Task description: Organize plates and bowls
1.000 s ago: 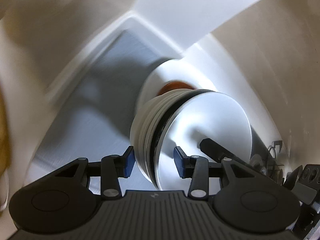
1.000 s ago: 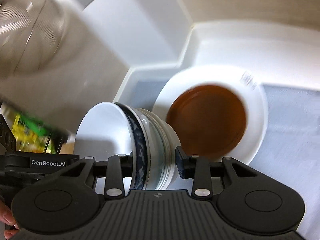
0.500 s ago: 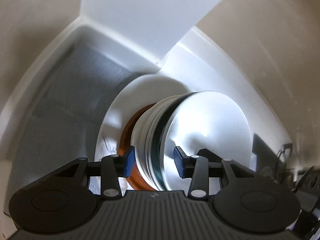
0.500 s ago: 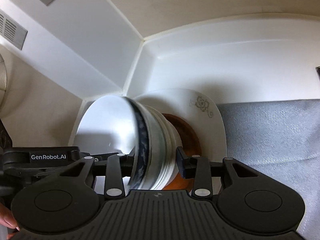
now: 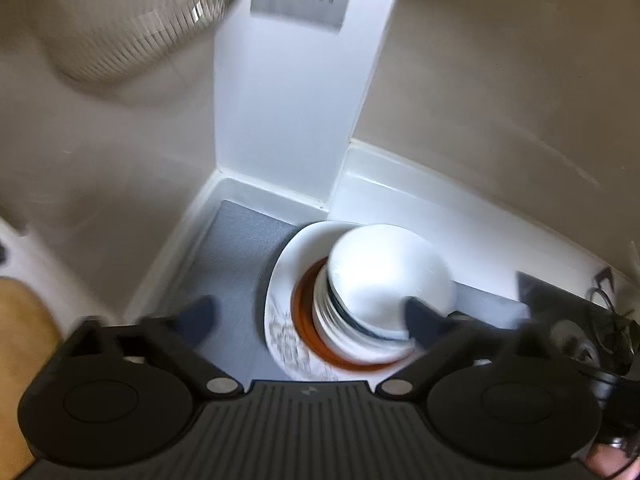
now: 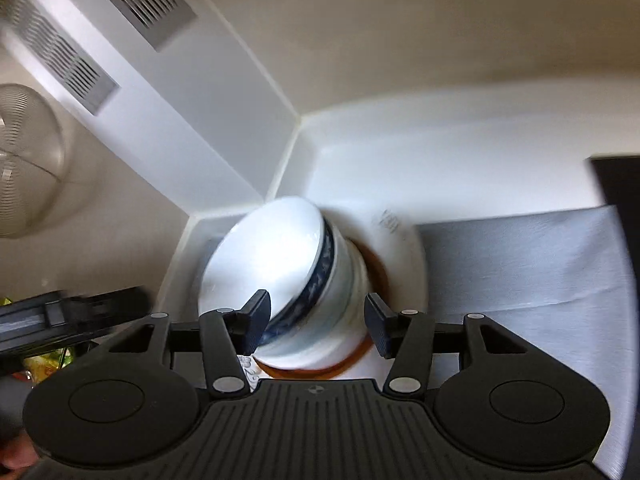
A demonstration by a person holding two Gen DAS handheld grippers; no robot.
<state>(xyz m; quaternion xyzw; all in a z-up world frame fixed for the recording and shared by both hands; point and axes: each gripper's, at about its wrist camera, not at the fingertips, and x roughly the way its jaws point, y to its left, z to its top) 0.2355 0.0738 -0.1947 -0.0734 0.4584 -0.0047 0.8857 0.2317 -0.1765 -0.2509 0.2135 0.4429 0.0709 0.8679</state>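
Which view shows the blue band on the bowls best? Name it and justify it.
The right wrist view: the bowls lie side-on there, so the blue band runs plainly along the top bowl's outside. The left wrist view looks down into the bowls, showing only a thin dark edge.

Bright glare washes out the bowl stack (image 5: 384,280) before me; everything around it smears with motion blur, and fisheye bends the edges.

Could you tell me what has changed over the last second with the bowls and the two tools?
The left tool has opened wide, letting go of the stack of bowls, and drawn back. The right tool has also opened around the stack. The bowls now sit in the brown dish on the white plate, which stayed put.
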